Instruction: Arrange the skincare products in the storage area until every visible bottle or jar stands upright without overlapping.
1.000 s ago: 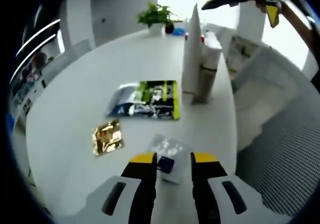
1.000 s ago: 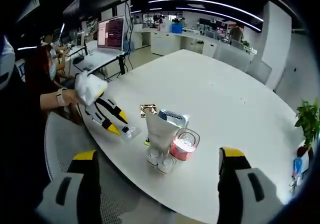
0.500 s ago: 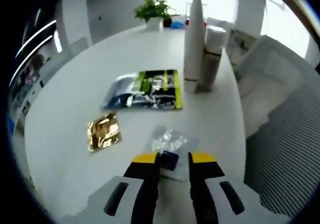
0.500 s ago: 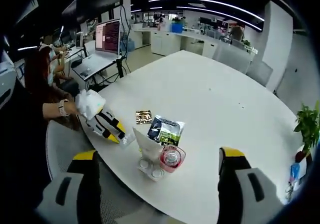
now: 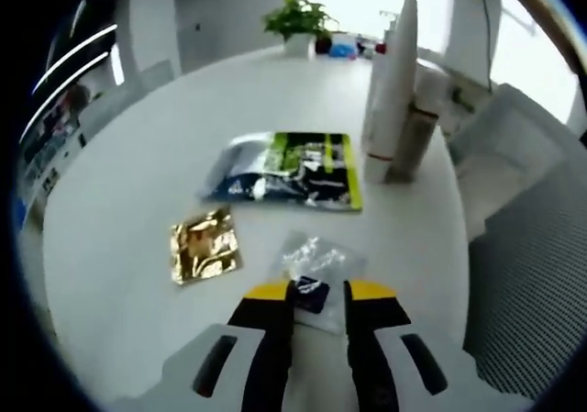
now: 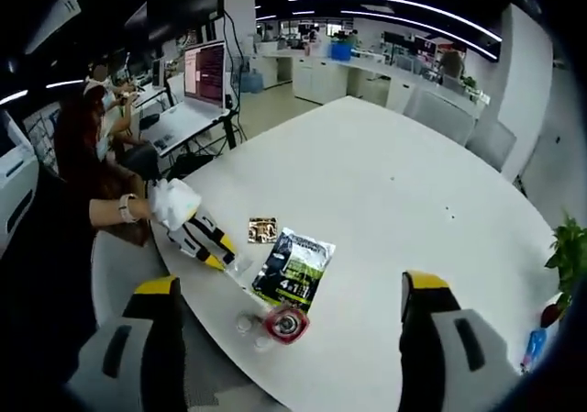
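Left gripper (image 5: pixel 317 288) was pinched on a small clear packet (image 5: pixel 314 265) with a dark insert, lying on the round white table (image 5: pixel 138 183). Just beyond lay a gold foil sachet (image 5: pixel 204 245) and a flat green-and-dark pouch (image 5: pixel 289 171). A tall white tube (image 5: pixel 393 91) stood upright, touching a shorter bottle (image 5: pixel 420 123), near the table edge. Right gripper (image 6: pixel 287 293) hung high with jaws spread wide, holding nothing, above a red-lidded jar (image 6: pixel 286 323). Open office: desks, a monitor (image 6: pixel 204 70), a potted plant (image 5: pixel 299 22).
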Tool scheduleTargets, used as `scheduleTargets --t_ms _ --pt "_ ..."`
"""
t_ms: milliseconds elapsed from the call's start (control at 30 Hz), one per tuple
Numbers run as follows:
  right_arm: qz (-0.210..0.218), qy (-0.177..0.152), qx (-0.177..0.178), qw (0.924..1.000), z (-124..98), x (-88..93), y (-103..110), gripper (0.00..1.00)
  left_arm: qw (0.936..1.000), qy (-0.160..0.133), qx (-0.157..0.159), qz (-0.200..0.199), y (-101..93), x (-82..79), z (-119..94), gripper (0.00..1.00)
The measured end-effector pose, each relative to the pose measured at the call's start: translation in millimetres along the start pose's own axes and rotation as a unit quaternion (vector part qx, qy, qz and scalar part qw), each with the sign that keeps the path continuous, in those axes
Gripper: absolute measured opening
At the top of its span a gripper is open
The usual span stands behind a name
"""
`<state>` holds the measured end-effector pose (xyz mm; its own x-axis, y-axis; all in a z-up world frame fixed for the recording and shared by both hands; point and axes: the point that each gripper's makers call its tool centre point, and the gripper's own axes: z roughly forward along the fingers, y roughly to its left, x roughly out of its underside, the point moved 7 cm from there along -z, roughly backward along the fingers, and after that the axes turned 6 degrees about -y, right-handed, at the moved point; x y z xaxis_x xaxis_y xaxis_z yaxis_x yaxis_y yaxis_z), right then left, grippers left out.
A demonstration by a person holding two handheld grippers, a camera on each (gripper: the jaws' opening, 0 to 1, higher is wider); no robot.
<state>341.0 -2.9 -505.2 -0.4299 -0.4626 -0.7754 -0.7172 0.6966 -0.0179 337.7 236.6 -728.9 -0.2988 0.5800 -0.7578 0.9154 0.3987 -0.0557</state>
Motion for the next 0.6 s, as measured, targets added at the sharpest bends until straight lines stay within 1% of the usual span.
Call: scheduleTargets --t_ms 200,333,433,600 --pt "0.006 0.003 -0.014 0.9999 25 -3.0 -17 0.99 0.9999 0.002 -0.013 -0.011 7.5 -1.3 2 0.15" --pt "0.015 0.008 -0.029 0.9994 42 -0.2 -25 0.99 0.9996 0.000 -0.023 -0.016 11.0 -2.5 4 0.15" --pt "0.020 0.021 -0.036 0.9989 53 7.5 -33 0.99 0.9994 -0.001 -0.029 -0.018 14.0 -3.5 5 0.15" --pt "0.029 0.035 -0.046 0.9979 64 20.5 -39 0.99 0.9992 0.003 -0.035 -0.018 20.6 -6.1 7 0.15"
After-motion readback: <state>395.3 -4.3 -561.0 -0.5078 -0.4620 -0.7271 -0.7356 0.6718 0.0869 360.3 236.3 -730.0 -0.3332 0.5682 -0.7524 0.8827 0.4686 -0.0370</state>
